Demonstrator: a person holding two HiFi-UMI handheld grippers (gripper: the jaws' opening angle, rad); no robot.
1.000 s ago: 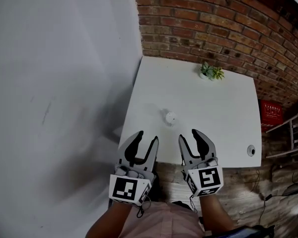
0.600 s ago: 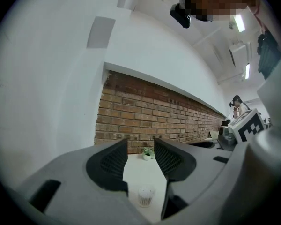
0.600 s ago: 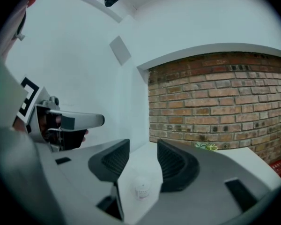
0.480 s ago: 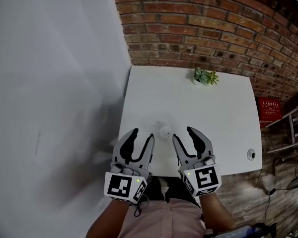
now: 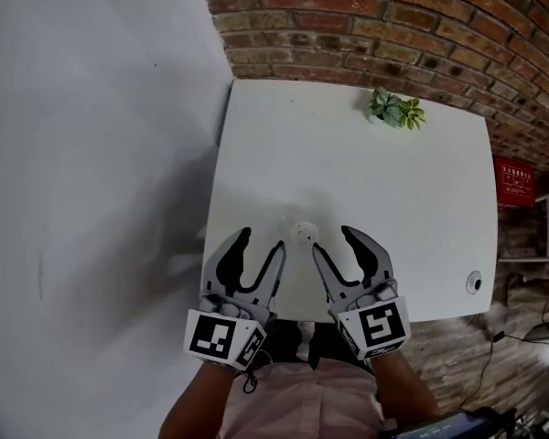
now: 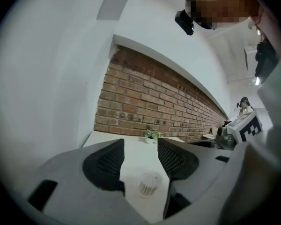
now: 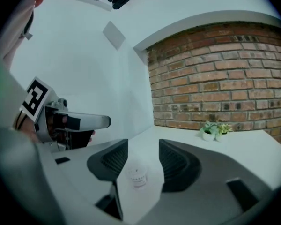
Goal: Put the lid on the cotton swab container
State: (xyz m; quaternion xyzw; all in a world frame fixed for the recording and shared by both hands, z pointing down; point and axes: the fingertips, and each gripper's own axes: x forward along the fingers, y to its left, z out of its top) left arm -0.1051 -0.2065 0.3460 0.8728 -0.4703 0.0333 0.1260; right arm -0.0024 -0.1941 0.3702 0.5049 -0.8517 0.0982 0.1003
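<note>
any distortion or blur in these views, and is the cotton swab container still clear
Head view: brick wall courses bow slightly, light even, cotton swab container small but sharp on the white table. Left gripper view: strong fisheye, black corners, mosaic patch at top, container crisp. Right gripper view: same fisheye, container pale and soft.

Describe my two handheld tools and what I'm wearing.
The left tool and right tool have light grey curved jaws with black ribbed pads. Each carries a white cube with black square markers; a thin black cable hangs under the left one. Pinkish clothing. Both jaws have just been opening, nothing between them.
</note>
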